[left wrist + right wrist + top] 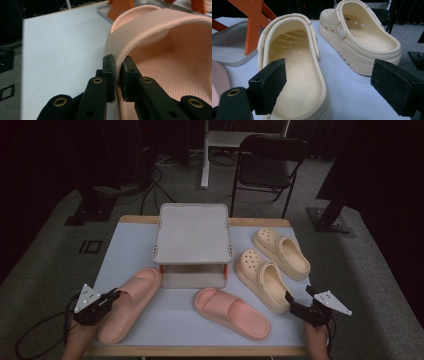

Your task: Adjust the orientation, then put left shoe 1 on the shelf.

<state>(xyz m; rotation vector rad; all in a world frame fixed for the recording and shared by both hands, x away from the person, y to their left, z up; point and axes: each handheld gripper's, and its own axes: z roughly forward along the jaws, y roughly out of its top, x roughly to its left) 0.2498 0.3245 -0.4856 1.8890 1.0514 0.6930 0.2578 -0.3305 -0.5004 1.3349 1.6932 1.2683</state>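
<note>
Pink slide (127,305) edge pinched in left gripper (113,296) jaws | right gripper (297,296) jaws wide, empty

My left gripper (118,75) pinches the side wall of a pink slide (127,302), sole down at my table's near left corner, its toe pointing away toward the rack (192,240).

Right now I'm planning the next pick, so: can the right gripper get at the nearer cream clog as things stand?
Probably yes. The right gripper stands open just behind the heel of the nearer cream clog, and in the right gripper view bare table lies on its outer side, so nothing seems to block it.
</note>
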